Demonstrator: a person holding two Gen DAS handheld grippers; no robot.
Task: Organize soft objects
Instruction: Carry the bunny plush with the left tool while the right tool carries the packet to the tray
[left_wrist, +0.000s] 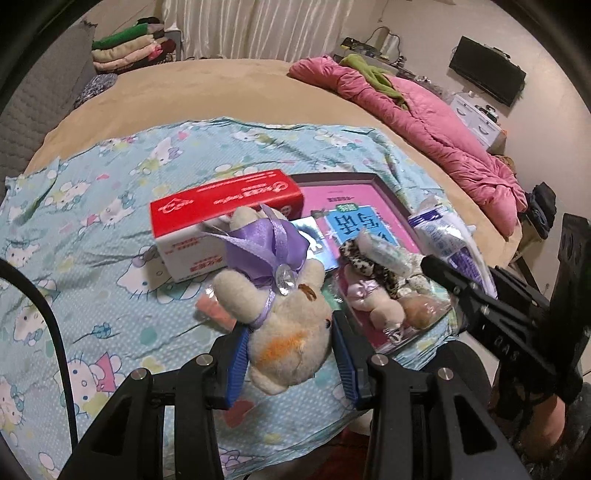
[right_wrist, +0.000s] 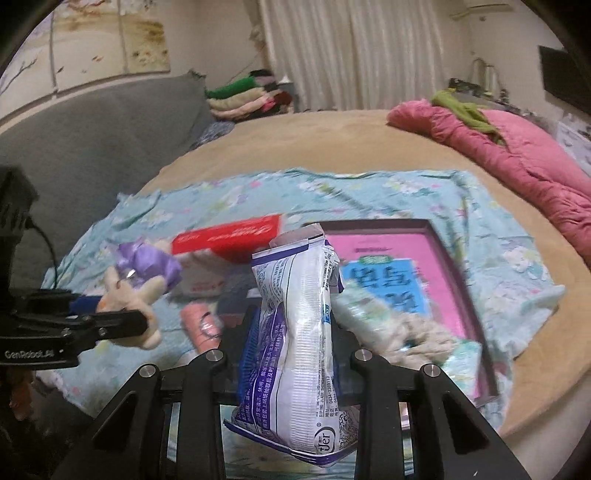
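Holding both soft items clear of the clutter is what the step seems to call for. The plush bunny, with its purple ribbon, is clamped between the blue pads of the left gripper and hangs above the cartoon-print sheet. The white wipes packet is pinched at its waist by the right gripper, upright, above the same sheet. A firm but light squeeze is advised, since both things deform easily and could slip. The pink tray, already holding small plush toys, looks like a likely destination, and the red tissue box beside it should be avoided. Both grippers are pitched steeply downward, side by side.
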